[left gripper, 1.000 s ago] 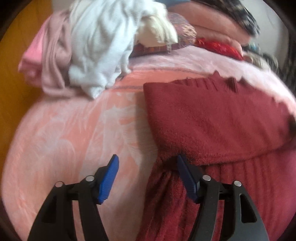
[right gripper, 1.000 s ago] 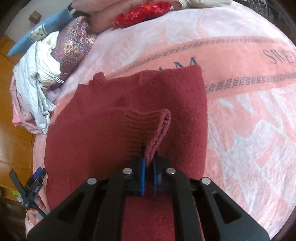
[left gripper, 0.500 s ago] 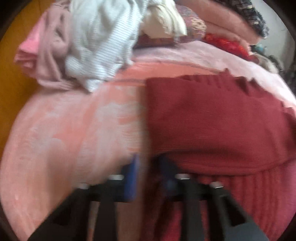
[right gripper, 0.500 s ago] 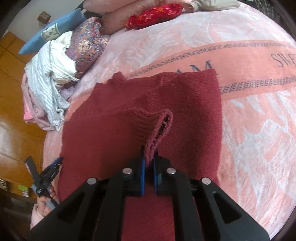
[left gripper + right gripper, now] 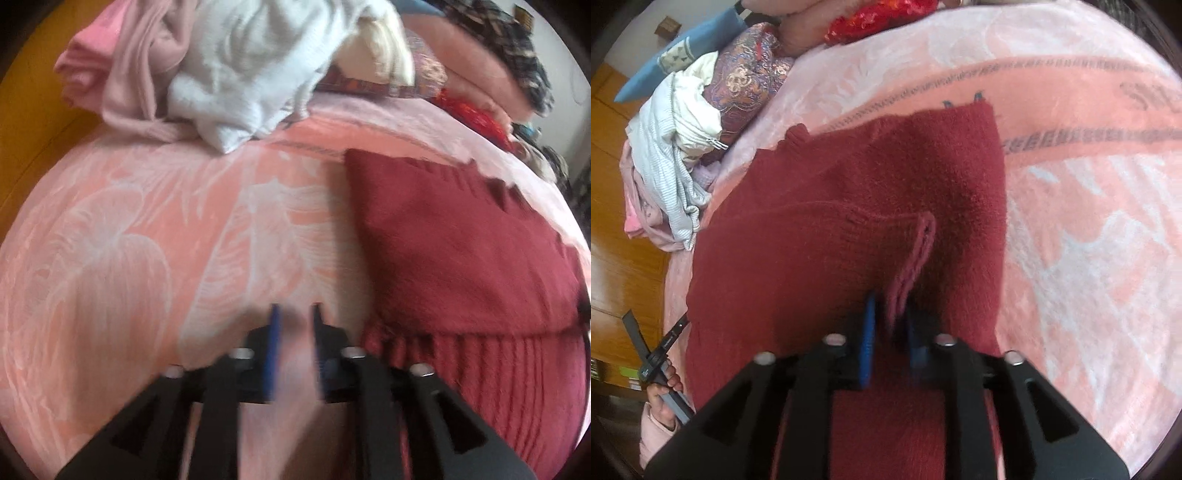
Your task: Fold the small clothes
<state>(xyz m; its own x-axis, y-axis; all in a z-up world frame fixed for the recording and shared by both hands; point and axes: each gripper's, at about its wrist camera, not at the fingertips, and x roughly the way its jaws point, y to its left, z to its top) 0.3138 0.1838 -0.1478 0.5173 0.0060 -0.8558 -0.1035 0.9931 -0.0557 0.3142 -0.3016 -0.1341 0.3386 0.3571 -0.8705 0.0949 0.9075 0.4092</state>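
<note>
Bare blanket (image 5: 155, 240) below clothes pile (image 5: 236, 70)

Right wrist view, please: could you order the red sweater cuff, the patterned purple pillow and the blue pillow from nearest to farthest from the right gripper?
From the right gripper:
1. Red sweater cuff, between the fingers.
2. Patterned purple pillow, far upper left.
3. Blue pillow, behind it, farthest left.

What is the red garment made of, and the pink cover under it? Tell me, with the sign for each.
Red garment: looks like knitted wool or acrylic, matte and fuzzy, with ribbed rows along its cuff and hem.

Pink cover: probably a plush fleece blanket, with a soft nap, a slight sheen and pale leaf patterns. The exact fibre of either cannot be told.
</note>
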